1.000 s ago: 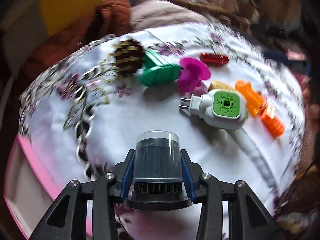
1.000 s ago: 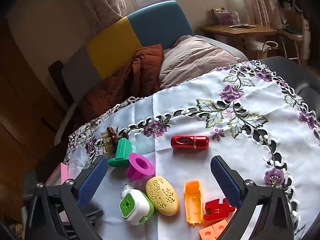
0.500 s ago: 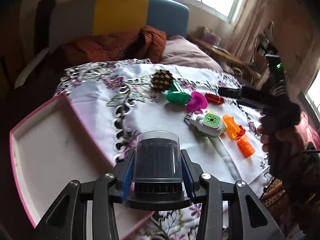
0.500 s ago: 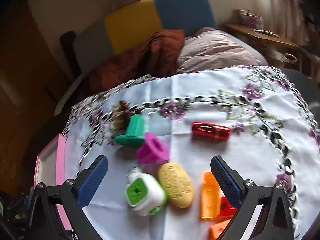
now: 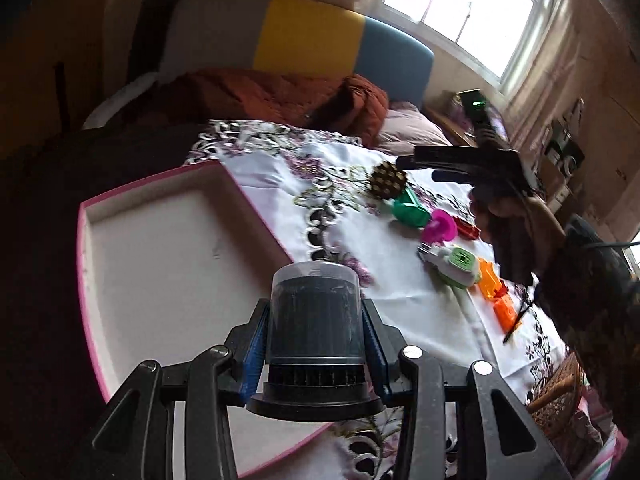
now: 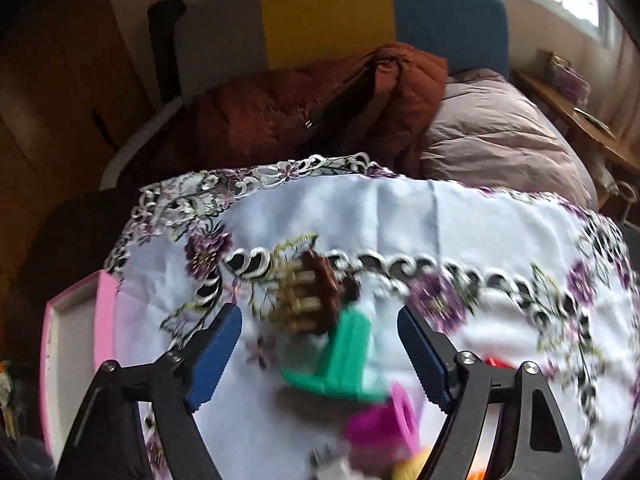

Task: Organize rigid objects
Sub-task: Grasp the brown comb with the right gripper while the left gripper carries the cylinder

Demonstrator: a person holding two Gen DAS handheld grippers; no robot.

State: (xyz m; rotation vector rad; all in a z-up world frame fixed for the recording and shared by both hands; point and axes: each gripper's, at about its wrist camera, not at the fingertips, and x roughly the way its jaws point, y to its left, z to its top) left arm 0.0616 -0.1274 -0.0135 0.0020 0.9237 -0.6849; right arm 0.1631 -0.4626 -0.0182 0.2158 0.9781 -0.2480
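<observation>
Swung my left tool (image 5: 316,344), pinching capped black cylinder (image 5: 316,316), over pink tray (image 5: 160,184); right tool (image 6: 320,356) closing, pads clear of green piece (image 6: 344,360).

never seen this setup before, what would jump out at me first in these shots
First, the left claw shut on a dark ribbed cylinder with a clear cap, held above the pink-rimmed tray. Next, the bright clutter on the flowered tablecloth to the tray's right: a pine cone, a green plastic piece and a magenta one. The right claw, closing with nothing gripped, hangs over the pine cone and green piece.
</observation>
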